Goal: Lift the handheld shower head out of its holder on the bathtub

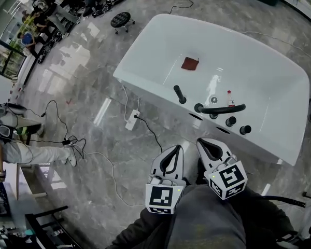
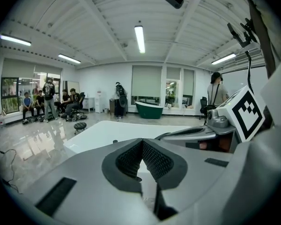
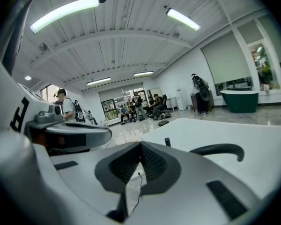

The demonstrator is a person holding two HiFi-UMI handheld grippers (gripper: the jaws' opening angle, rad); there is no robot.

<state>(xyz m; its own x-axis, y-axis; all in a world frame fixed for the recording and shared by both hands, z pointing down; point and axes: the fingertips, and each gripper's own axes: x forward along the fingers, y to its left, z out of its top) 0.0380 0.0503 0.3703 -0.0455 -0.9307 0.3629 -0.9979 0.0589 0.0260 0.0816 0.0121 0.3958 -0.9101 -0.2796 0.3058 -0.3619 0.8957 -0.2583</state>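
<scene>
Closed left tongs [image 1: 178, 148], right tongs [image 1: 201, 141]; beyond, shower head [image 1: 221, 109], small, indistinct.

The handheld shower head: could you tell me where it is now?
In the head view, the shower head stands on the bathtub rim, left of the black spout.

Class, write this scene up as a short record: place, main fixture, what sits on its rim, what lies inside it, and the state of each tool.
Place: hall with a grey stone floor
Fixture: white tub
On near rim: black shower head upright in its holder; curved spout; knobs
Inside tub: red cloth
Left tool: shut, empty, short of the tub
Right tool: shut, empty, short of the tub
</scene>
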